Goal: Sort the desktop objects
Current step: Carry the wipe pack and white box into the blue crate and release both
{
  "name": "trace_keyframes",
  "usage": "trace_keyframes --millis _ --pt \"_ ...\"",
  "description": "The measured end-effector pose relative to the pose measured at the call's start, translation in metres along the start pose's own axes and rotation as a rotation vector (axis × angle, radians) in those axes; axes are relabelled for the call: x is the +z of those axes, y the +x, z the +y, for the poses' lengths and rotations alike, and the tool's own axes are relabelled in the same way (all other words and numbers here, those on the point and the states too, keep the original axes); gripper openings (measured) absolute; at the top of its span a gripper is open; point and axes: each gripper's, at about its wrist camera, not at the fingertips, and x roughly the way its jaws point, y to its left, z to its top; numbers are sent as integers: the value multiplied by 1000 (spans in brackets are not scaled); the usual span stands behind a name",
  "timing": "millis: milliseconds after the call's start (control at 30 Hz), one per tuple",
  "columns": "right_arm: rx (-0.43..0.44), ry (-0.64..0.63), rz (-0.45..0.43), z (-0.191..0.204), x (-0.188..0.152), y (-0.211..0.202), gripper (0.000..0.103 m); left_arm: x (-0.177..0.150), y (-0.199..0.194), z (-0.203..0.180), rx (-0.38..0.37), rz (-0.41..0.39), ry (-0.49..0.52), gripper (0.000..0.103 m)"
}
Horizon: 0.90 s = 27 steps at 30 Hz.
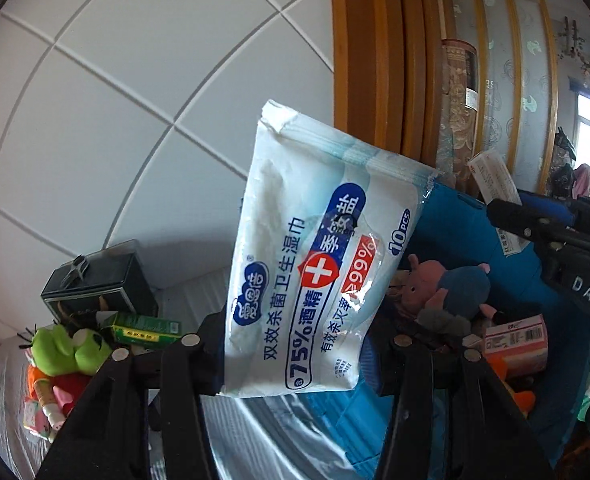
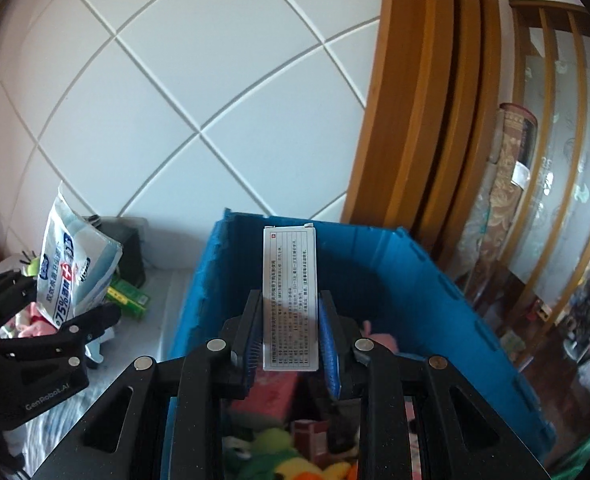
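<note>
My left gripper [image 1: 295, 344] is shut on a white-and-blue pack of wet wipes [image 1: 315, 256] and holds it up in the air beside the blue bin [image 1: 447, 216]. The pack [image 2: 75, 276] and the left gripper [image 2: 87, 316] also show at the left of the right wrist view. My right gripper [image 2: 291, 324] is shut on a small white medicine box [image 2: 291, 300] with printed text, held upright over the open blue bin [image 2: 395, 272]. The right gripper and its box [image 1: 491, 176] show at the right of the left wrist view.
The bin holds a pink-and-blue plush pig [image 1: 447, 288], a pink box [image 1: 515, 340] and other toys. Left of the bin on the striped desktop lie a green frog plush [image 1: 67, 348], a green box [image 1: 147, 328] and a dark box [image 1: 99, 280]. A tiled wall and a wooden door frame [image 2: 407, 120] stand behind.
</note>
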Motion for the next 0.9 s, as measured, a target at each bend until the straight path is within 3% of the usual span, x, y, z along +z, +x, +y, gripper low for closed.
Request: trace_keyframes --millis 100,233,433,567,633,800,900 --pt "-16 22 68 -41 1 26 26 31 25 -35 -69 73 13 50" --pt "-22 47 190 -84 -14 63 26 53 74 -75 -162 245 21 50" --pt "-12 60 399 -122 -52 110 26 41 147 -118 -141 500 42 50" --pt "12 82 525 -132 -77 132 26 19 172 -127 -149 642 7 50" --pt "44 123 565 -138 -82 137 26 11 178 -133 -146 686 10 50" --pt "-15 68 640 -140 -90 141 26 6 175 -138 -127 697 22 52" --pt "-21 59 643 -133 -87 135 26 6 168 -139 -143 684 23 66"
